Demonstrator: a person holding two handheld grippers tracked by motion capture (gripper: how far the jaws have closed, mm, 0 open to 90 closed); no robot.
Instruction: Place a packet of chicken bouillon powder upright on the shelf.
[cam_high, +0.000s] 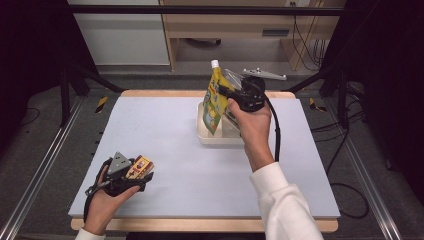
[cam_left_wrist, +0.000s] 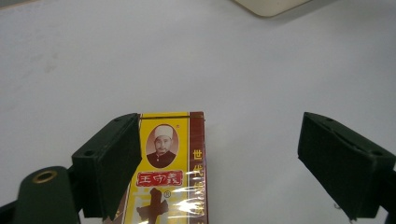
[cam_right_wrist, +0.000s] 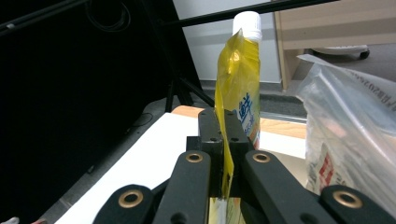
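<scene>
From the high view I have my right gripper (cam_high: 234, 95) up at about one o'clock on the pale grey table mat (cam_high: 165, 145), over the cream rectangular plastic tray (cam_high: 206, 134). Its jaws are pressed together on the edge of a yellow printed spout pouch with a white screw cap (cam_high: 216, 97). In the right gripper view the thin yellow seam of the pouch (cam_right_wrist: 237, 79) runs straight down between the two black pads, pinched flat, with the cap rising at twelve o'clock above them. The pouch stands upright, its lower end down in the tray as far as I can judge – the hand hides part of it. Just beside it at three o'clock sits a clear crinkled plastic bag with red print (cam_right_wrist: 348, 135), also in the tray.

My left gripper (cam_high: 131, 172) rests at roughly seven o'clock on the mat, well apart from the tray. Its jaws stand wide open. A small yellow and dark red cardboard box with a printed portrait label (cam_left_wrist: 170, 172) lies flat on the mat between them – hard against the left-hand pad, touching it or nearly so, while a broad gap of bare mat separates it from the right-hand pad. In the high view the same box (cam_high: 139, 166) pokes out from the gripper toward two o'clock.
</scene>
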